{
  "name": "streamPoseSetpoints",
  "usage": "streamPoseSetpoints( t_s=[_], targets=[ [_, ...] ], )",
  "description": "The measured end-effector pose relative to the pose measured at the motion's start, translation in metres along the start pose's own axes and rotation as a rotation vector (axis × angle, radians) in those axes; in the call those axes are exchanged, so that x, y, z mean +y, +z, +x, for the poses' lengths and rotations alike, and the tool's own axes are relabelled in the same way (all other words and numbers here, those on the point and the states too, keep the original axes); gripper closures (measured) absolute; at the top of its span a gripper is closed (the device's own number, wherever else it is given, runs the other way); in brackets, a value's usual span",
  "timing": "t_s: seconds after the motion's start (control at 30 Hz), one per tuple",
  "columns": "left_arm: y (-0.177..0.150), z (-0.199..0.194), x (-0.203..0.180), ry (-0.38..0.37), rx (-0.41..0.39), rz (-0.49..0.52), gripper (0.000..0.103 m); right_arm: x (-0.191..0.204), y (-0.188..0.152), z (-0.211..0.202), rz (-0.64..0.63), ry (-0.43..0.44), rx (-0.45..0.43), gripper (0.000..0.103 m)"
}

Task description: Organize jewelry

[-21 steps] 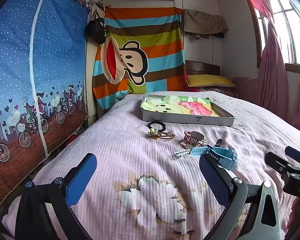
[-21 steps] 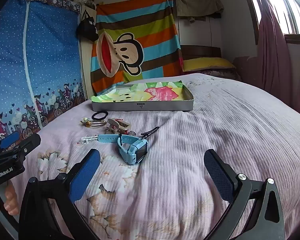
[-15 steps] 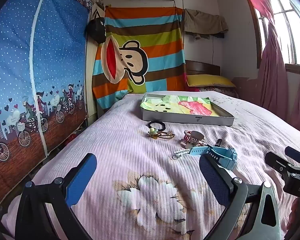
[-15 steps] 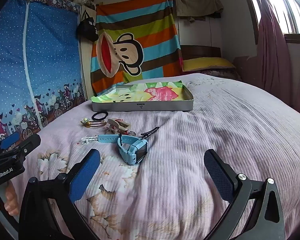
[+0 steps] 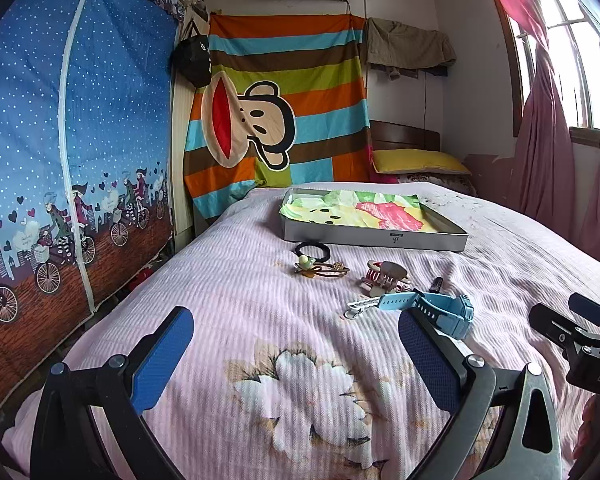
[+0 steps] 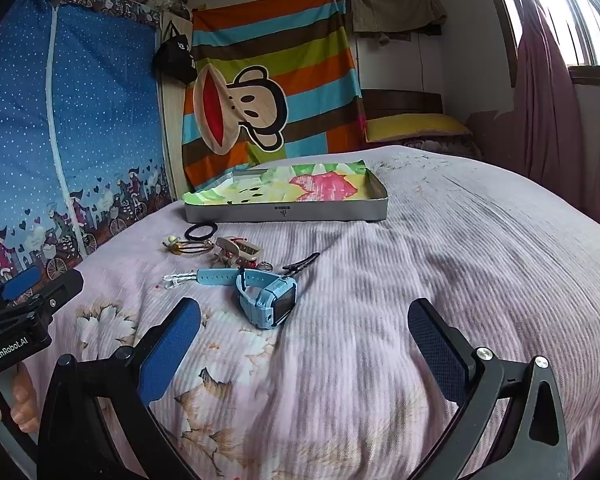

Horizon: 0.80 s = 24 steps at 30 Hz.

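Note:
A light blue watch (image 5: 440,307) (image 6: 267,294) lies on the pink bedspread, nearest both grippers. Behind it lie a beige hair claw (image 5: 384,276) (image 6: 238,251), a black hair tie (image 5: 312,249) (image 6: 200,231), a brown bracelet with a bead (image 5: 320,269) (image 6: 188,246) and a black clip (image 6: 302,261). A shallow grey tray (image 5: 374,238) (image 6: 286,214) with a colourful lining sits farther back. My left gripper (image 5: 296,354) is open and empty, its right finger just in front of the watch. My right gripper (image 6: 304,346) is open and empty, below and right of the watch.
The bed drops off at its left edge (image 5: 148,288) beside a blue fabric wardrobe (image 5: 60,160). A striped monkey cloth (image 5: 276,112) hangs behind, with a yellow pillow (image 5: 416,160) at the head. Pink curtains (image 5: 548,152) hang on the right.

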State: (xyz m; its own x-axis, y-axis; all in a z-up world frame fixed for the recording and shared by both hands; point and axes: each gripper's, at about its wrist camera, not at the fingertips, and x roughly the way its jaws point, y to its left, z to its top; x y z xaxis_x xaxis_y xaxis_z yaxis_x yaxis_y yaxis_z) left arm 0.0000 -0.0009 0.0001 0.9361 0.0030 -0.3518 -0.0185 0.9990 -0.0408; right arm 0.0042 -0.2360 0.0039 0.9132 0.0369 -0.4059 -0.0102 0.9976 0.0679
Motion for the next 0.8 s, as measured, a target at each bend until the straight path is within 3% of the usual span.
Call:
streamPoseSetpoints(
  t_s=[0.8],
  targets=[
    [-0.0002, -0.0001, -0.0006, 0.001, -0.002, 0.001, 0.000, 0.0023, -0.0024, -0.0013, 0.003, 0.002, 0.001, 0.001]
  ],
)
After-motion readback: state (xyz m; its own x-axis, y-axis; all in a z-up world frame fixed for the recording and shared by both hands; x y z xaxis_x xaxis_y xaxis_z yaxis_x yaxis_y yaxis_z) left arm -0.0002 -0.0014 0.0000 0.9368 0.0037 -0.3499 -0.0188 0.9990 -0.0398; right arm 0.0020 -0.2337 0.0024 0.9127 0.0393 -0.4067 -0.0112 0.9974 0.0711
